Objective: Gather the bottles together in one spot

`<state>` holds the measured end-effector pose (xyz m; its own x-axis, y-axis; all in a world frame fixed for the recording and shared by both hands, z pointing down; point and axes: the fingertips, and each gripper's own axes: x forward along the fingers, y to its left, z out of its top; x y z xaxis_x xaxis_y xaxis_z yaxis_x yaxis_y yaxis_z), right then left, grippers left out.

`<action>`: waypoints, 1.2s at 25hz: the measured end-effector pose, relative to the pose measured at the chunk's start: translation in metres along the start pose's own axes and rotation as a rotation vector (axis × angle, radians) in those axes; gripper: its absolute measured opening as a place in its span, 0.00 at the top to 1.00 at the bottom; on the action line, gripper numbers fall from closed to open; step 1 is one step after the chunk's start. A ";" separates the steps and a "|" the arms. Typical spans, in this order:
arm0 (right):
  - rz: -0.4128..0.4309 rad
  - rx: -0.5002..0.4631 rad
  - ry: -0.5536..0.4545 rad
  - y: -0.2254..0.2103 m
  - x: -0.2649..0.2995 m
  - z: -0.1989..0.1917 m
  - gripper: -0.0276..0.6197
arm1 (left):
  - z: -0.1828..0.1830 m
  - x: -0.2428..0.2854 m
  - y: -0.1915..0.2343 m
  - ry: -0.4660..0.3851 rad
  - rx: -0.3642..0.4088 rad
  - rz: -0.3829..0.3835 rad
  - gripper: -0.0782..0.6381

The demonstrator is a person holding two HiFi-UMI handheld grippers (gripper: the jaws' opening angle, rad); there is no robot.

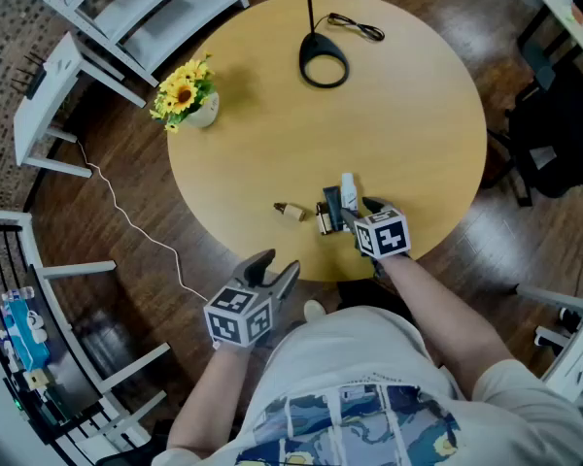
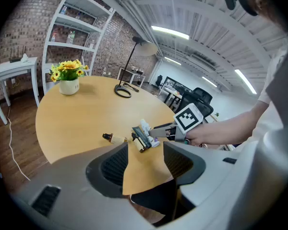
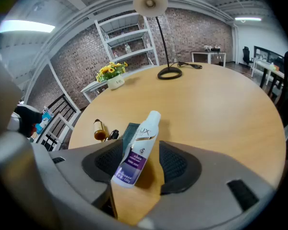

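Shirt: pale shirt point(image 1: 369, 396) with a blue print fills the bottom of the head view, both forearms reaching out from it.
Left gripper: left gripper point(image 1: 275, 268) hangs off the near rim of the table point(image 1: 272, 115); its 2 jaws stand spread with nothing between them but the table edge and the dark floor.
Right gripper: right gripper point(image 1: 361, 214) is low over the near part of the table, angled down; its 2 jaws stand apart around the white bottle point(image 3: 139, 152), with bare wood showing between the bottle and the right-hand pad.
White bottle: lies on the table, purple label up, cap pointing away from the person.
Dark tube: dark tube point(image 1: 331, 210) lies just beside the white bottle, on its left.
Black-capped bottle: black-capped bottle point(image 1: 323, 221) lies against the tube's left side.
Amber bottle: small amber bottle point(image 1: 291, 211) lies on its side a little further left, apart from the other 3.
Far side: sunflowers point(image 1: 182, 90) in a white pot at the left rim, a black lamp point(image 1: 324, 66) with its cord near the far rim.
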<state>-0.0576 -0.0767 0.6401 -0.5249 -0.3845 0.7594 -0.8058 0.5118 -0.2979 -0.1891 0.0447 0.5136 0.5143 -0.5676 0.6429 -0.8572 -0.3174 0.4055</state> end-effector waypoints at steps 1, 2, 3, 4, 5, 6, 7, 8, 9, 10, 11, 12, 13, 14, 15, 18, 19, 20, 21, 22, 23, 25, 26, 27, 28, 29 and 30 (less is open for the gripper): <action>0.025 0.000 0.015 -0.002 0.005 0.002 0.55 | 0.006 0.008 -0.002 -0.001 0.001 -0.003 0.59; 0.047 0.000 0.028 -0.004 0.010 0.003 0.55 | 0.013 0.016 -0.004 -0.002 0.001 -0.005 0.59; 0.065 -0.002 0.041 -0.006 0.014 0.005 0.55 | 0.020 0.024 -0.005 -0.003 0.000 -0.005 0.59; 0.078 -0.005 0.051 -0.007 0.017 0.006 0.55 | 0.026 0.031 -0.005 -0.003 -0.002 -0.002 0.59; 0.089 -0.003 0.060 -0.007 0.020 0.007 0.55 | 0.033 0.037 -0.004 -0.002 -0.005 0.003 0.59; 0.101 0.004 0.065 -0.008 0.022 0.008 0.55 | 0.039 0.043 -0.003 -0.002 -0.006 0.007 0.59; 0.116 0.015 0.068 -0.009 0.022 0.008 0.58 | 0.046 0.049 -0.004 0.001 -0.004 0.008 0.59; 0.135 0.027 0.071 -0.010 0.021 0.008 0.60 | 0.052 0.055 -0.005 0.005 0.000 0.007 0.59; 0.156 0.040 0.074 -0.012 0.020 0.007 0.61 | 0.057 0.062 -0.007 0.010 0.007 0.003 0.59; 0.178 0.059 0.077 -0.015 0.019 0.007 0.62 | 0.062 0.069 -0.009 0.017 0.013 -0.001 0.59; 0.201 0.081 0.081 -0.017 0.018 0.006 0.63 | 0.067 0.076 -0.011 0.024 0.019 -0.004 0.59; 0.226 0.102 0.085 -0.019 0.017 0.007 0.64 | 0.072 0.083 -0.013 0.031 0.023 -0.004 0.59; 0.251 0.117 0.087 -0.021 0.016 0.007 0.64 | 0.077 0.090 -0.015 0.036 0.028 -0.004 0.59; 0.274 0.123 0.089 -0.023 0.015 0.008 0.64 | 0.082 0.097 -0.017 0.040 0.033 -0.003 0.59; 0.294 0.128 0.091 -0.025 0.014 0.008 0.64 | 0.086 0.104 -0.020 0.043 0.038 -0.003 0.59; 0.340 0.173 0.092 -0.032 0.010 0.007 0.64 | 0.094 0.122 -0.024 0.043 0.034 -0.007 0.59; 0.350 0.197 0.088 -0.036 0.008 0.006 0.64 | 0.097 0.126 -0.026 0.039 0.027 -0.015 0.59; 0.359 0.220 0.078 -0.038 0.004 0.007 0.65 | 0.100 0.129 -0.028 0.029 0.015 -0.031 0.59; 0.370 0.237 0.062 -0.041 0.000 0.008 0.65 | 0.105 0.131 -0.031 0.017 -0.004 -0.055 0.59; 0.384 0.245 0.038 -0.042 -0.006 0.012 0.65 | 0.109 0.133 -0.033 0.004 -0.033 -0.083 0.59; 0.402 0.242 0.007 -0.042 -0.014 0.019 0.65 | 0.114 0.135 -0.035 -0.005 -0.067 -0.113 0.59; 0.438 0.214 -0.079 -0.037 -0.034 0.035 0.65 | 0.124 0.141 -0.038 -0.012 -0.134 -0.171 0.59; 0.451 0.195 -0.128 -0.033 -0.045 0.044 0.65 | 0.130 0.144 -0.041 -0.015 -0.162 -0.199 0.59; 0.458 0.170 -0.176 -0.029 -0.057 0.052 0.65 | 0.138 0.148 -0.044 -0.018 -0.186 -0.227 0.59; 0.458 0.139 -0.219 -0.026 -0.068 0.061 0.65 | 0.146 0.152 -0.048 -0.021 -0.208 -0.253 0.59; 0.452 0.102 -0.254 -0.022 -0.076 0.068 0.65 | 0.154 0.157 -0.052 -0.020 -0.228 -0.278 0.59; 0.440 0.062 -0.283 -0.018 -0.083 0.075 0.65 | 0.161 0.161 -0.057 -0.014 -0.244 -0.300 0.59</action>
<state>-0.0196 -0.1113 0.5391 -0.8640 -0.3402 0.3710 -0.5025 0.6283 -0.5939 -0.0618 -0.1506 0.4897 0.7396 -0.4875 0.4640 -0.6363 -0.2819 0.7181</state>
